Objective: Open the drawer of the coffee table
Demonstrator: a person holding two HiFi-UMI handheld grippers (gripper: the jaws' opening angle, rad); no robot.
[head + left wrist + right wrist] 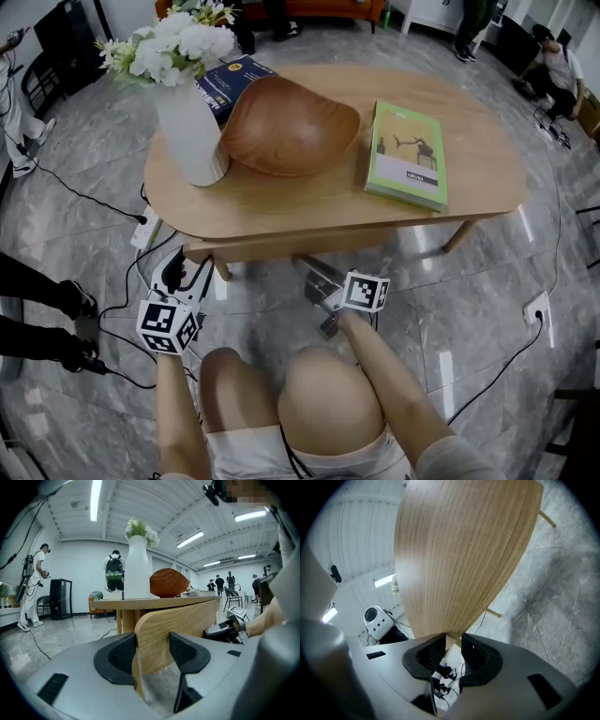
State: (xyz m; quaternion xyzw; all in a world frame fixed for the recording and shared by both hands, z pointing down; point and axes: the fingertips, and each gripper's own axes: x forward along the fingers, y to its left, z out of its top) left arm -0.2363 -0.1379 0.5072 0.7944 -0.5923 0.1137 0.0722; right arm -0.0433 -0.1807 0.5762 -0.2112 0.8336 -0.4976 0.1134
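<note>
My left gripper [152, 653] is clamped on the drawer front [281, 246] at 7 o'clock under the coffee table [309, 202], my right gripper [452, 644] pinches just a sliver of its edge at 6 o'clock, so an uneven tug may slip off or rock the vase [192, 131] at 11.

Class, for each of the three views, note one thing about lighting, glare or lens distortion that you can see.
Head view: the wide lens bows the table edge, and light streaks glare off the polished floor. Left gripper view: ceiling lights blow out white, dark corners ring the round image, and the drawer looks sharp. Right gripper view: the same dark ring surrounds the picture.
</note>
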